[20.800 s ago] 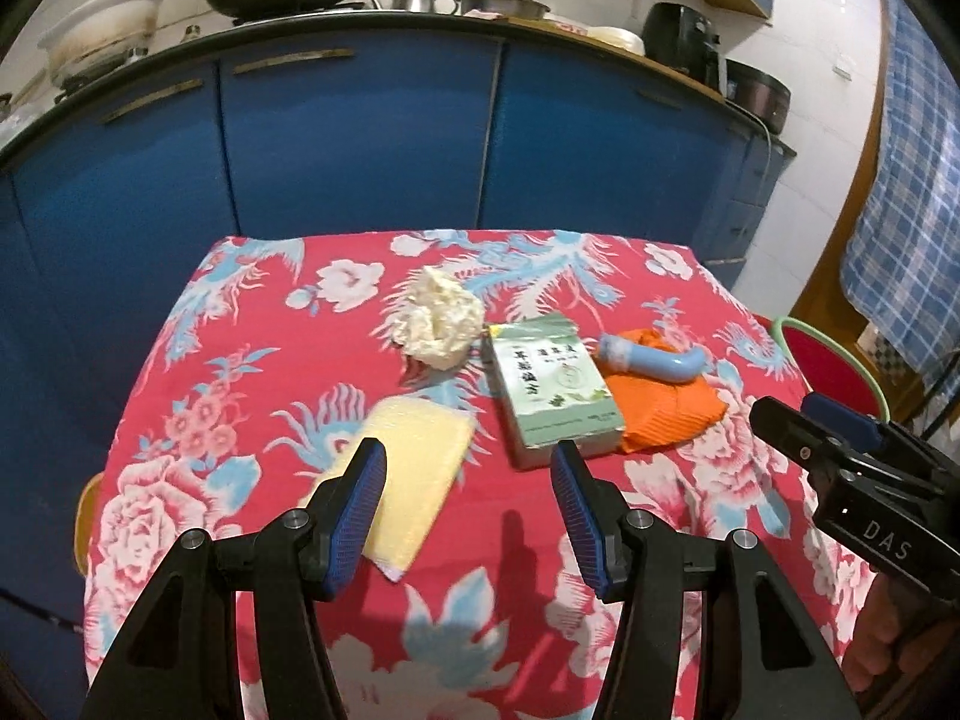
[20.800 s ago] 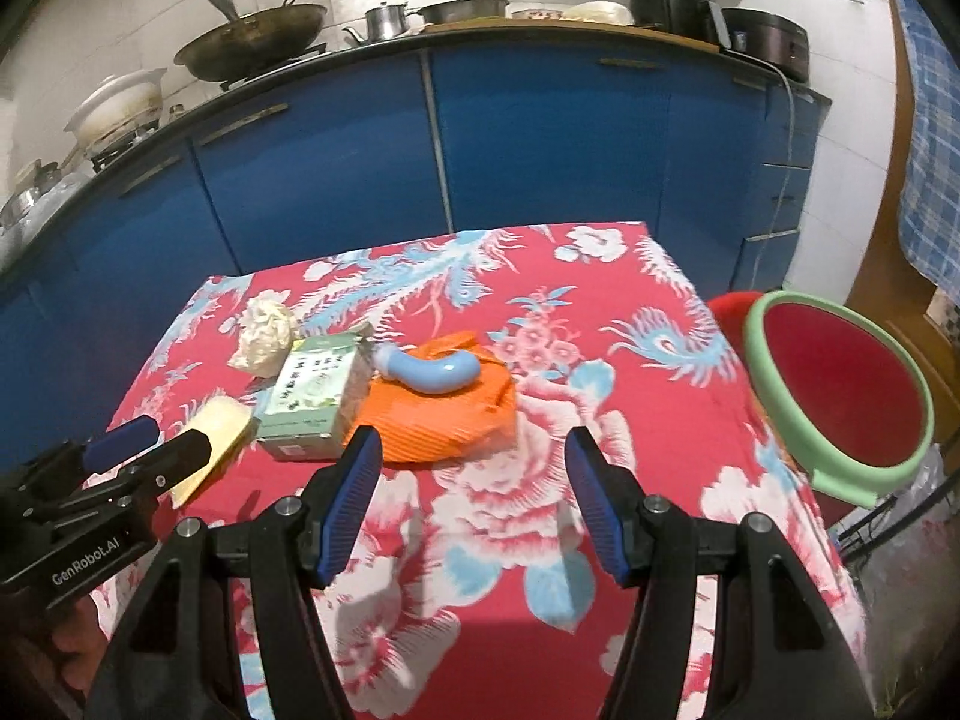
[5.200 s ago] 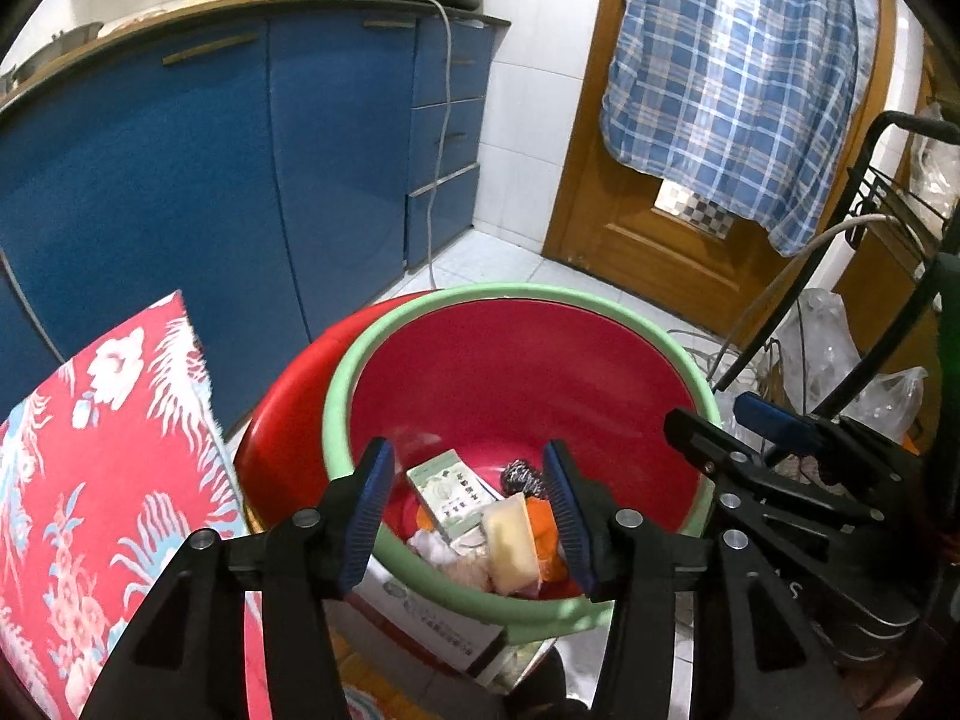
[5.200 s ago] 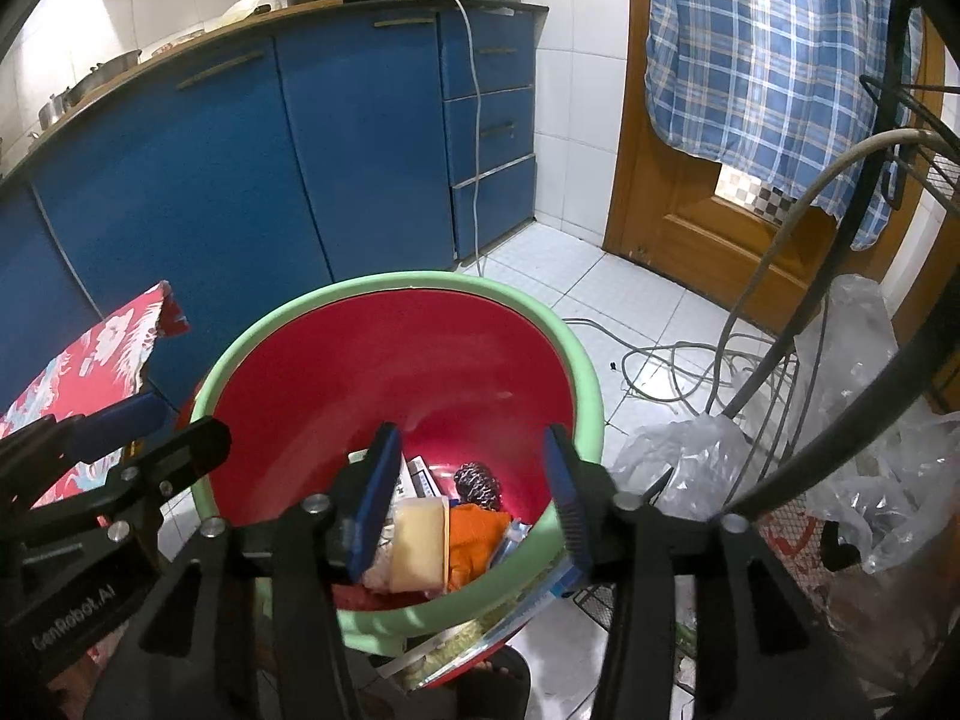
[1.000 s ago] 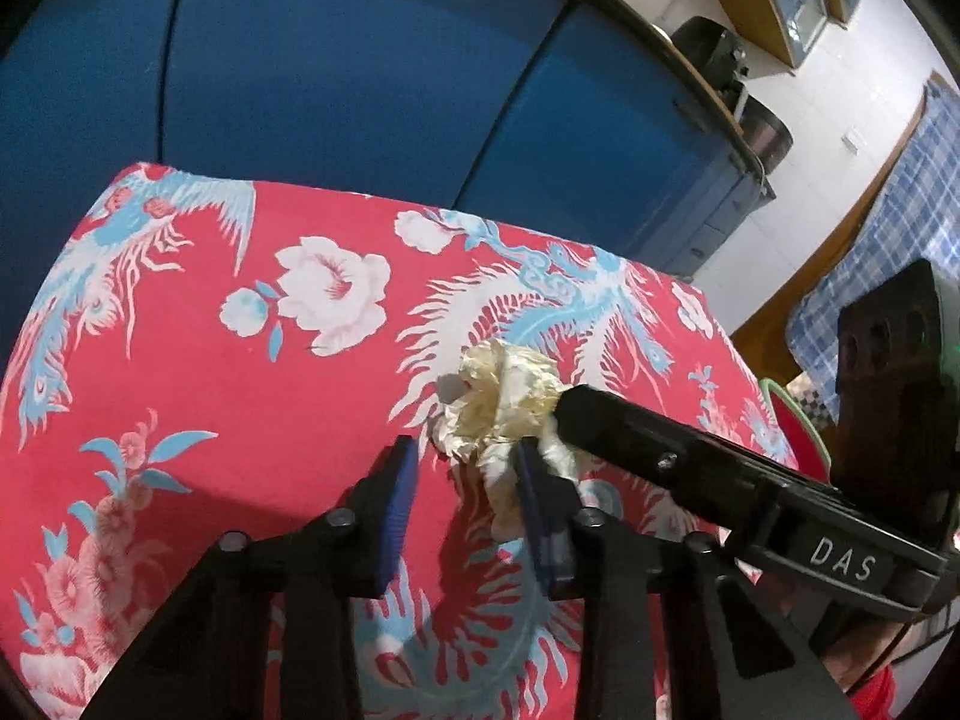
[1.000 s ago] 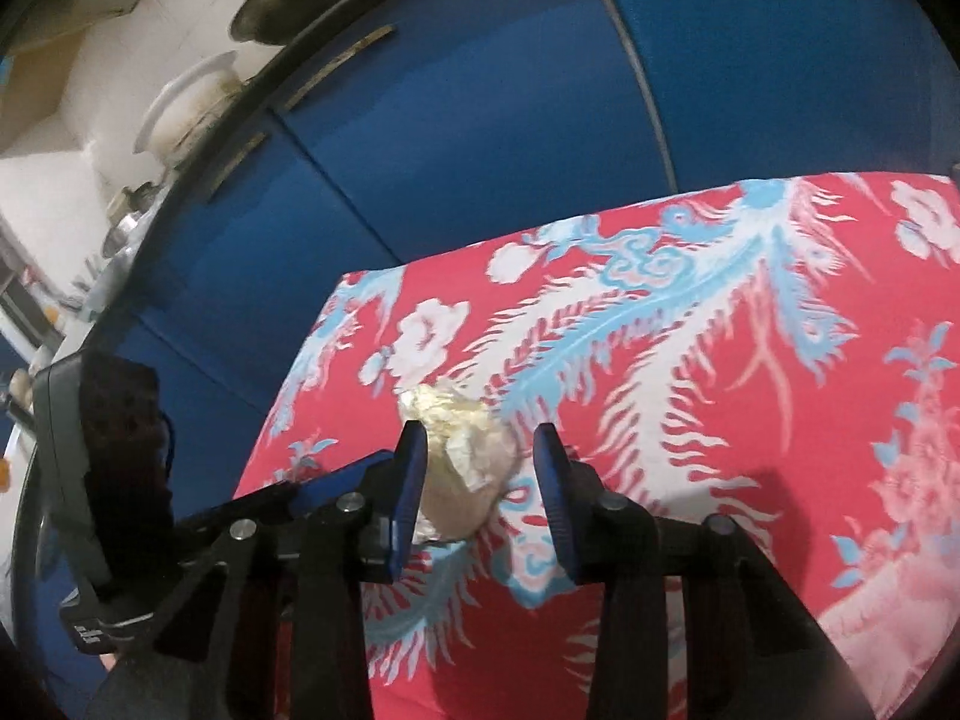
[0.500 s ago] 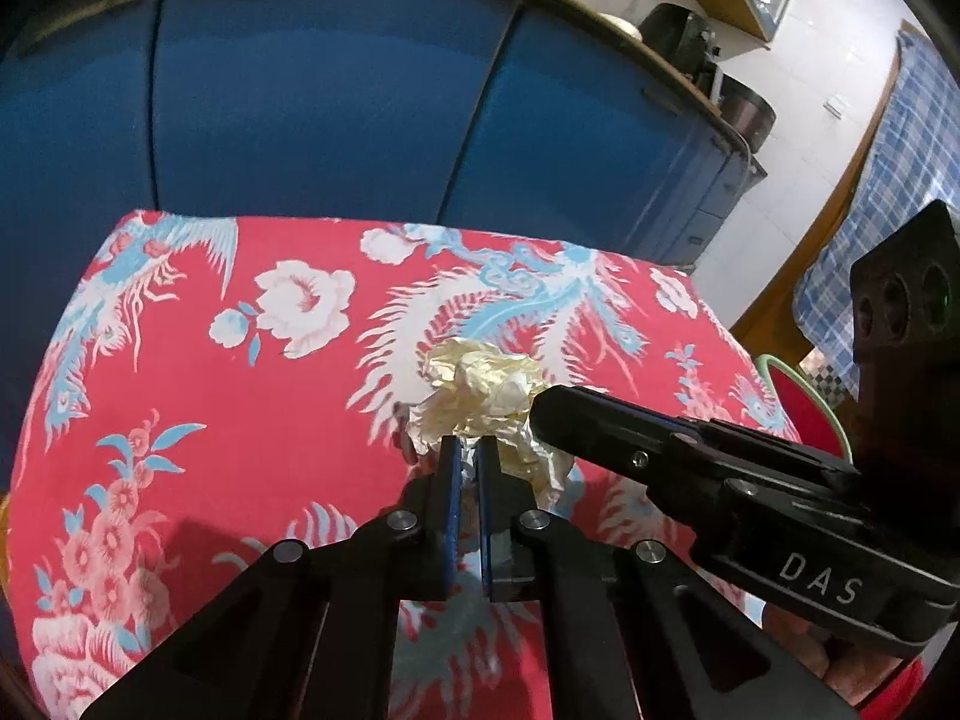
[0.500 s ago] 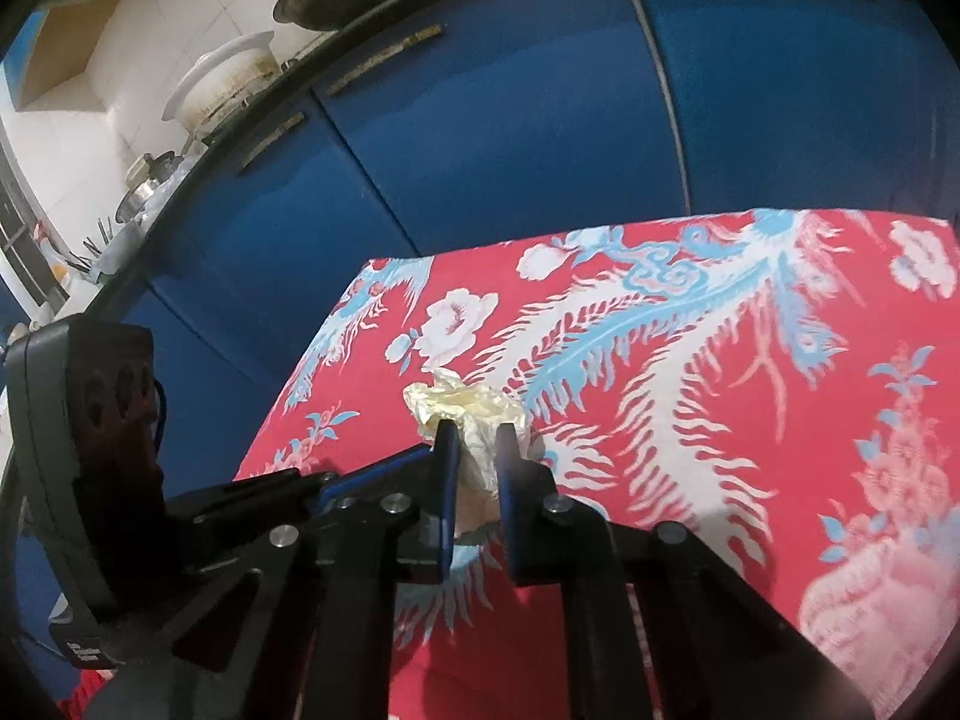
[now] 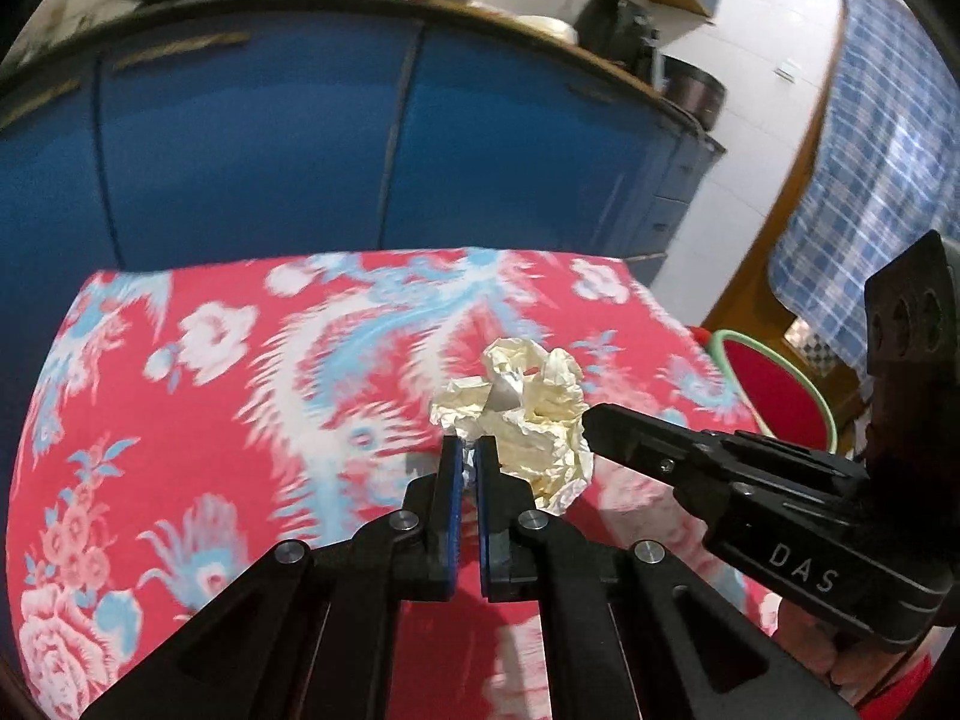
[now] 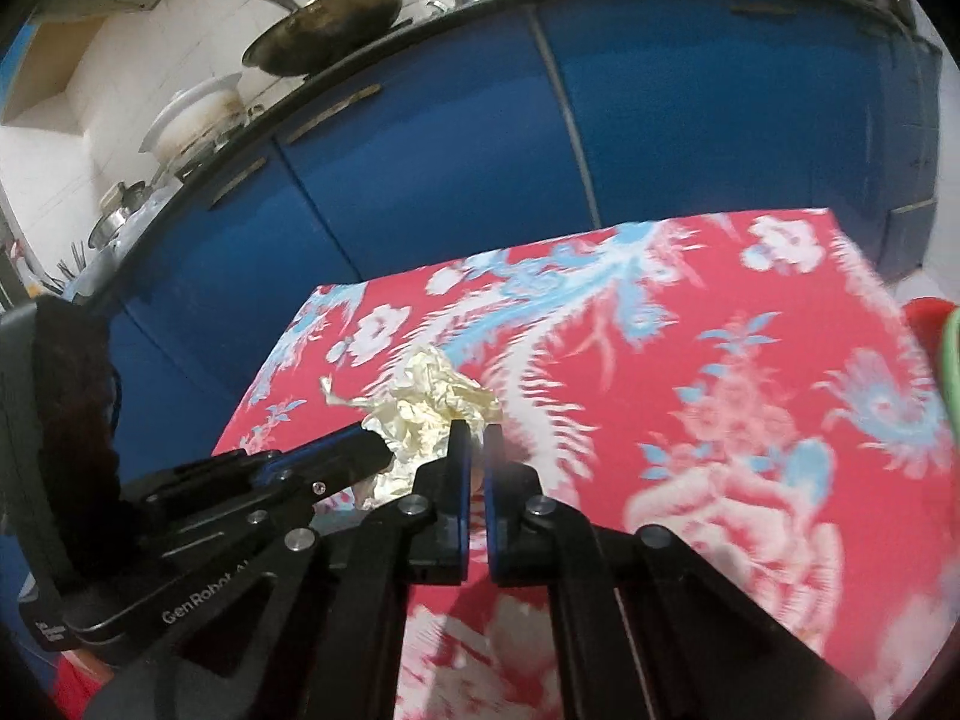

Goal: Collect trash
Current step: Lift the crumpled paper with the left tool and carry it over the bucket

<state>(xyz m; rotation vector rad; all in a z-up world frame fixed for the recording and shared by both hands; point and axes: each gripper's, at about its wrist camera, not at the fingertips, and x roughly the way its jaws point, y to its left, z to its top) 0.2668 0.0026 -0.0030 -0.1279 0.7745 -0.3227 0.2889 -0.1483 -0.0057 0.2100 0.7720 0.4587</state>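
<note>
A crumpled cream paper wad is held just above the red floral tablecloth. My left gripper is shut on its left edge. My right gripper is shut on its right edge; in the right wrist view the paper wad sits between the two grippers' tips. The right gripper's black body reaches in from the right in the left wrist view. The red trash bin with a green rim stands past the table's right edge.
Blue kitchen cabinets run behind the table, with a wok and pots on the counter. A blue checked cloth hangs on the door at the right. The bin's rim shows at the right wrist view's right edge.
Both grippers closed on the paper wad from either side within the last second. They have since drawn it up and back from the cloth, and the view has widened.
</note>
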